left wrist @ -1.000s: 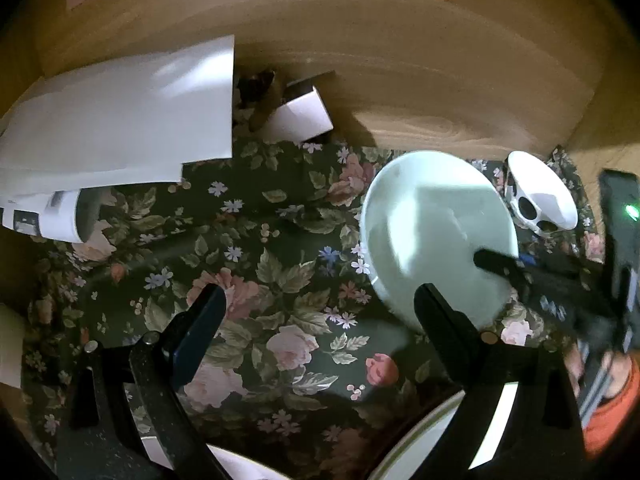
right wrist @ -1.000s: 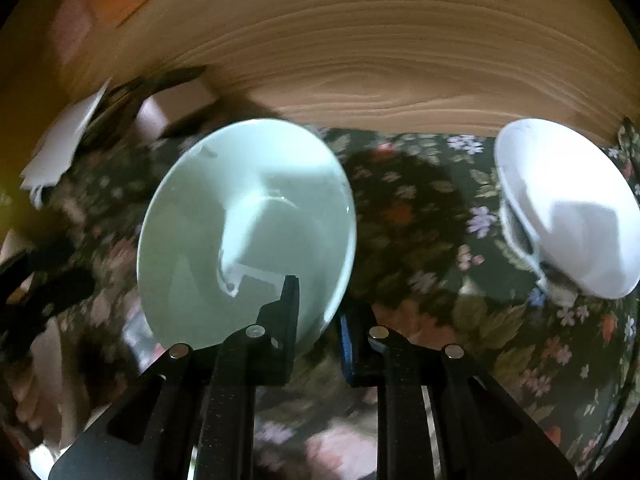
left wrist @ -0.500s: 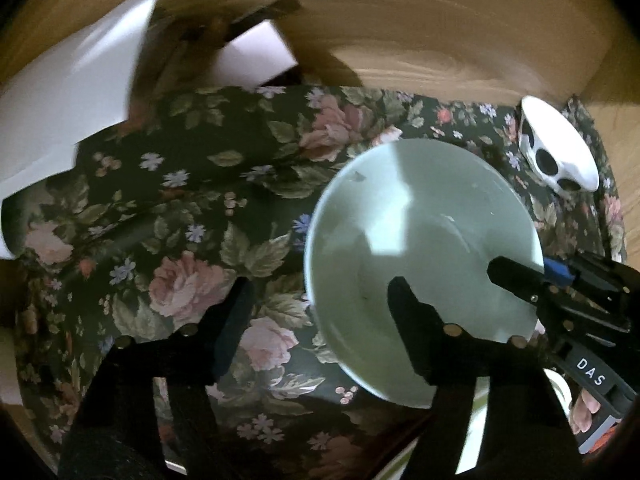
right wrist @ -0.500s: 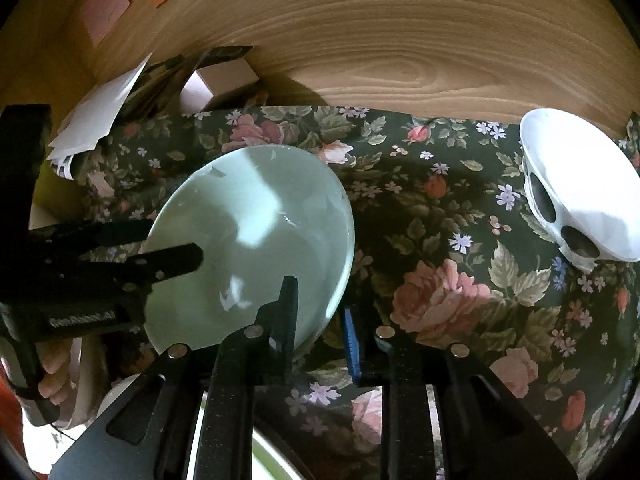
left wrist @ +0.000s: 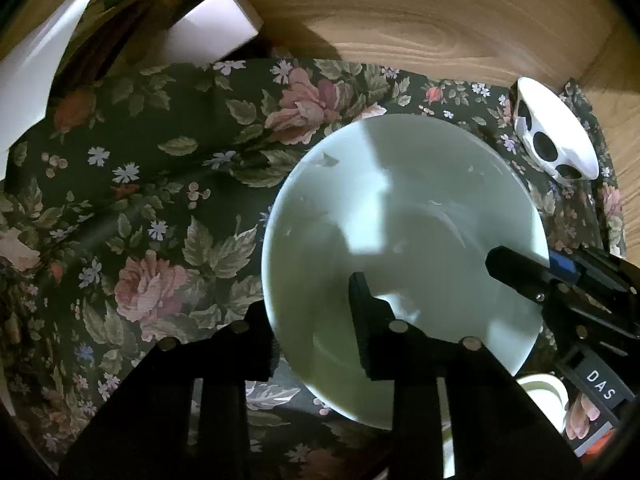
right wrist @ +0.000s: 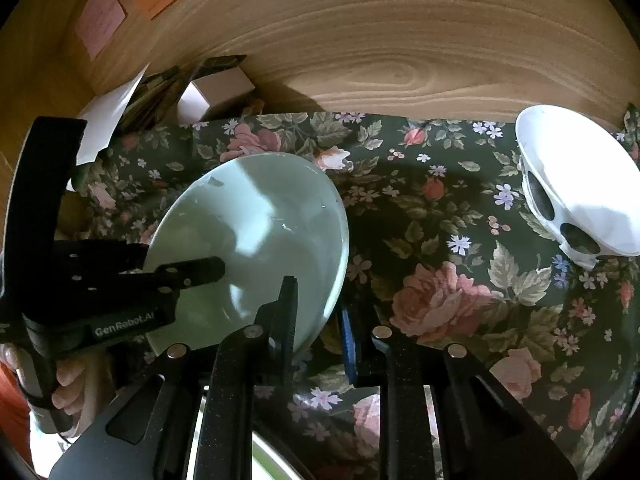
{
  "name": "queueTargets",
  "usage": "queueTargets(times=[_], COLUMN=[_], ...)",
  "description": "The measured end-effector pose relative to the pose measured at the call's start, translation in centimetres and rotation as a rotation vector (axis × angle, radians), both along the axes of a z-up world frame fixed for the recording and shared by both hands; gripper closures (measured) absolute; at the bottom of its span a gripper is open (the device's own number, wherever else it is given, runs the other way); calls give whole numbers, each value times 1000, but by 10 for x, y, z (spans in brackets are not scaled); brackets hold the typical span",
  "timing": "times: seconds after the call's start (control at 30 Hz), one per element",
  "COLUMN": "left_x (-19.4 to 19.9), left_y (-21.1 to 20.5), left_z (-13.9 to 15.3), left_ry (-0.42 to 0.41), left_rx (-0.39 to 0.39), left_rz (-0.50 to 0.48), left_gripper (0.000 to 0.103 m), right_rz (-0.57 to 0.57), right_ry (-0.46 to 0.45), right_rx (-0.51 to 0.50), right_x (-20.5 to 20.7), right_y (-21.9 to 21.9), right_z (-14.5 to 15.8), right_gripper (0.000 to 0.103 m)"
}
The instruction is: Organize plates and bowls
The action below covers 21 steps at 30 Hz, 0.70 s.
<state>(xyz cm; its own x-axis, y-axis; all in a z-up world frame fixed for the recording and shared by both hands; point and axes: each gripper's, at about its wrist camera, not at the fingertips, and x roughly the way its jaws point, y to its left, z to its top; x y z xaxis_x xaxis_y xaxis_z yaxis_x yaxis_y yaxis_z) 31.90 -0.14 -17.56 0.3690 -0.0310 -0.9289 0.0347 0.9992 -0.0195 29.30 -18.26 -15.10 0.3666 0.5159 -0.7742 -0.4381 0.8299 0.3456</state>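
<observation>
A pale green bowl (left wrist: 404, 240) is held tilted above the floral cloth; it also shows in the right wrist view (right wrist: 256, 240). My left gripper (left wrist: 316, 320) is shut on its near left rim, one finger inside, one outside. My right gripper (right wrist: 320, 320) is shut on its right rim; it shows in the left wrist view (left wrist: 516, 276) at the bowl's right edge. A white dish with round holes (right wrist: 576, 188) stands on its edge at the far right, also in the left wrist view (left wrist: 552, 140).
The floral cloth (right wrist: 440, 248) covers a wooden surface backed by a wooden wall (right wrist: 380, 40). White paper (left wrist: 32, 68) and a small white box (left wrist: 212, 28) lie at the back left. Another light rim (left wrist: 548, 392) shows below the bowl.
The left gripper has moved right and closed on the bowl's left rim; it was open and apart a second ago. The right gripper has kept its hold while the bowl came nearer.
</observation>
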Motion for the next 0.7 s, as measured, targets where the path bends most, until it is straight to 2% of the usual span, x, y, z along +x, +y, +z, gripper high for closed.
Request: queueTargets(times=[0.3, 0.43, 0.7], left_x=[-20, -33, -68], left_y=[-1, 3, 13], left_z=[14, 29, 51], left_ry=[-79, -124, -199], left_rx=[17, -15, -59], left_rz=[-21, -18, -5], left_gripper=[75, 75, 75], right_rz=[-20, -27, -27], right_ry=[-68, -77, -159], right_rx=[-18, 9, 30], right_x=[-18, -24, -50], right_y=[1, -1, 3], right_z=[12, 20, 49], right_gripper=[85, 85, 85])
